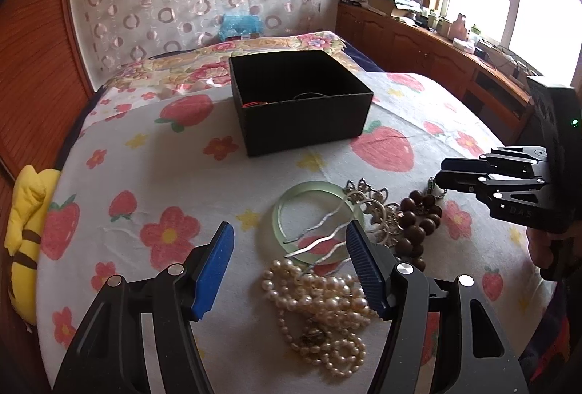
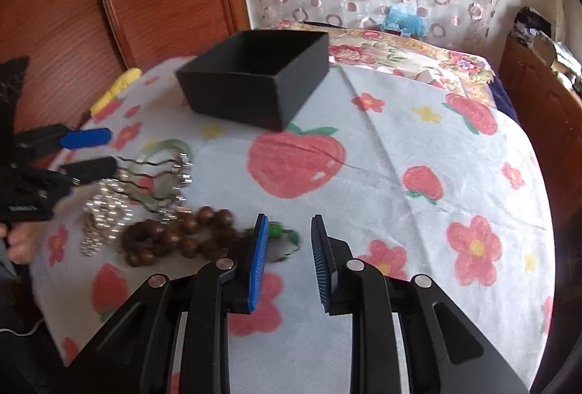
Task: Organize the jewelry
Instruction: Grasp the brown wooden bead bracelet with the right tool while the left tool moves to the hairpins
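On the bed, spread with a strawberry-print sheet, a black box is seen standing open at 12 o'clock in the left wrist view, with something red glimpsed inside. Nearer, at 6 o'clock, the jewelry is heaped together: a pearl necklace is tangled lowest, a green bangle is laid just above it, and a silver hairpin is draped across the bangle. Brown wooden beads are piled at 3 o'clock of the bangle, touching the silver ornament. The left gripper is held with its jaws spread wide, nothing gripped, over the pearls. The right gripper is likewise shown with jaws parted and empty, beside the beads.
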{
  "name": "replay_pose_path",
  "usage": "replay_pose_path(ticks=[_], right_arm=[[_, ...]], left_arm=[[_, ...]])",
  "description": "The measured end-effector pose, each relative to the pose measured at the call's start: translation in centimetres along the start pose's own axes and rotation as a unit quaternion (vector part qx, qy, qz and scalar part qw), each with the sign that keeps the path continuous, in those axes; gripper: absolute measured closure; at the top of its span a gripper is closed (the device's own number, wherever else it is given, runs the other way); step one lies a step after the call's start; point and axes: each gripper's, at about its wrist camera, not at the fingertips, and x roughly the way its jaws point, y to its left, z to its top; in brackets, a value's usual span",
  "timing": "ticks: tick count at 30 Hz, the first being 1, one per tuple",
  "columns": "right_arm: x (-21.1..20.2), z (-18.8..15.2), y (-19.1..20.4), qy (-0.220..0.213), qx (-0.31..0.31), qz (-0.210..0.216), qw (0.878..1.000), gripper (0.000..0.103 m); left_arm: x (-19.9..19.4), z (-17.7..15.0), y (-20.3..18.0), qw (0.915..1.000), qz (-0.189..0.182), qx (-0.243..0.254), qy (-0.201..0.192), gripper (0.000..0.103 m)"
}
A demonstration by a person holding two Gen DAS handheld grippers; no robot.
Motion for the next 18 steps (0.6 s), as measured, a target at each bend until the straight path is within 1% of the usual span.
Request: replay_pose_path(ticks=[6,10,14,15,16,18], right_arm=[[0.0,-0.1,2.3,-0.005,-0.017,0.023,1.0,0.077],[1.4,0.3,3.3,0.012,-0.032,0.019,0.999,0.076],[2.0,0.8,3.8,0.016,-0.044,0.017,0.999,0.077],[2.1,0.8,4.0,0.018,-0.055,0.013,0.998,0.079],[2.2,0.8,4.3,0.023,-0.063,0.014,0.998,0.086],[2.2,0.5,4.6,0.027,-0.076,0.012,0.997,0.088]], left_arm=[[0.0,-0.1,-0.4,1.0,-0.002,0.001,0.0,0.041],[0.0,-0.3,-0.5,1.0,-0.001,0.003,0.0,0.04],[0.1,-0.4,-0.7,1.0,-0.002,0.003,0.002,0.04],[0.1,-0.5,-0.7,1.0,-0.003,0.003,0.003,0.04],[0.1,-0.5,-0.8,1.0,-0.003,0.003,0.003,0.04],[0.2,-0.6,-1.0,1.0,-0.005,0.004,0.004,0.04]])
